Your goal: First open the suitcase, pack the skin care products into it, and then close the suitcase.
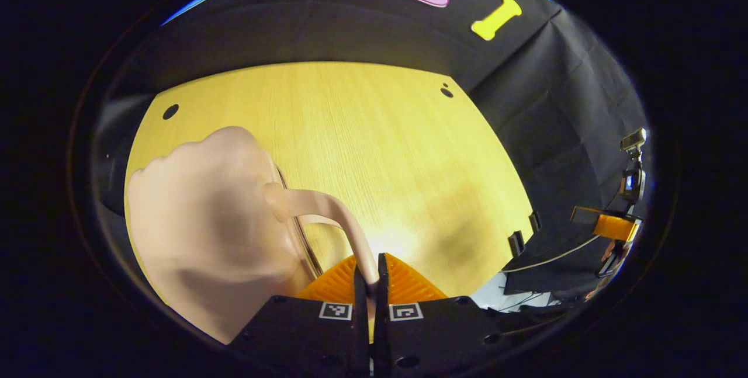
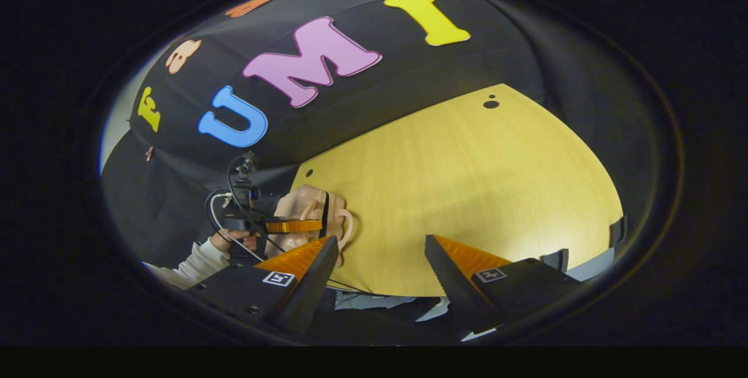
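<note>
In the left gripper view a pale pink suitcase [image 1: 198,226] stands at the left on the wooden table [image 1: 380,132]. Its curved handle [image 1: 327,205] arcs down between my left gripper's [image 1: 369,276] fingers, which are shut on it. My right gripper [image 1: 613,226] shows small at the far right, off the table edge. In the right gripper view my right gripper [image 2: 381,243] is open above the table's [image 2: 467,179] near edge with nothing between its fingers. To its left, the left gripper [image 2: 292,226], held by a hand [image 2: 225,242], grips the suitcase [image 2: 304,203] by its handle [image 2: 347,223].
Black cloth walls stand behind and beside the table. Two black clips [image 1: 517,243] sit on the table's right edge. Small dark holes [image 1: 170,111] mark the tabletop near its far corners. A cable [image 2: 219,214] loops off the left gripper, above a white sleeve [image 2: 198,258].
</note>
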{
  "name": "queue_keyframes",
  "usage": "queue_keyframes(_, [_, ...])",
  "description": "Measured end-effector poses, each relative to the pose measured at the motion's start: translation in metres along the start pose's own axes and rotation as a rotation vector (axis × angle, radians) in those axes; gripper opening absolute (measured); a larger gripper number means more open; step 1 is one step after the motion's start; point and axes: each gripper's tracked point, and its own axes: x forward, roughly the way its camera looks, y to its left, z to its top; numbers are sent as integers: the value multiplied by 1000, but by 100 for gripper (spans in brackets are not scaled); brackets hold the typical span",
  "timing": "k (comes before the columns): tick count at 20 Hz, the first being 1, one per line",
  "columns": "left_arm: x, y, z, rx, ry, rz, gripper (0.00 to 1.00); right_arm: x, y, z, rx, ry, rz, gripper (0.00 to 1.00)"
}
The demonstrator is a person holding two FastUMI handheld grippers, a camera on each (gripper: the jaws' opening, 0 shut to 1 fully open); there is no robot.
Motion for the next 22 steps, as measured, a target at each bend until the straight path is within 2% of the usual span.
queue_keyframes(1, [9, -2, -7, 10, 27, 6, 5, -3, -10, -4, 8, -3, -19, 95])
queue_keyframes(2, [15, -2, -8, 18, 32, 7, 10, -4, -14, -5, 7, -4, -28, 95])
queue_keyframes(6, [24, -7, -10, 8, 26, 2, 16, 2, -18, 0, 14, 0, -27, 95])
queue_keyframes(8, [25, -7, -14, 13, 16, 15, 22, 8, -12, 2, -2, 2, -18, 95])
queue_keyframes(10, [16, -8, -11, 31, -24, 15, 22, 11, -3, 5, -40, 6, -6, 95])
queue_keyframes(11, [9, -7, -6, 47, -47, 26, 30, 13, 1, 5, -59, 9, -1, 95])
queue_keyframes(12, [-1, -7, 0, 67, -77, 36, 22, 15, 5, 7, -74, 12, 6, 95])
queue_keyframes(13, [-12, -10, 7, 85, -112, 38, 37, 16, 10, 8, -80, 15, 17, 95])
queue_keyframes(14, [-25, -11, 16, 104, -160, 57, 39, 21, 17, 9, -86, 19, 30, 95])
queue_keyframes(16, [-47, -5, 24, 139, -223, 129, 66, 25, 27, 12, -101, 26, 47, 95])
queue_keyframes(17, [-55, -5, 26, 162, -254, 165, 65, 27, 31, 12, -113, 26, 54, 95])
queue_keyframes(18, [-65, -6, 27, 183, -279, 193, 76, 28, 35, 15, -130, 22, 56, 95])
queue_keyframes(22, [-110, -25, 45, 245, -451, 268, 83, 29, 47, 41, -242, -75, 30, 95])
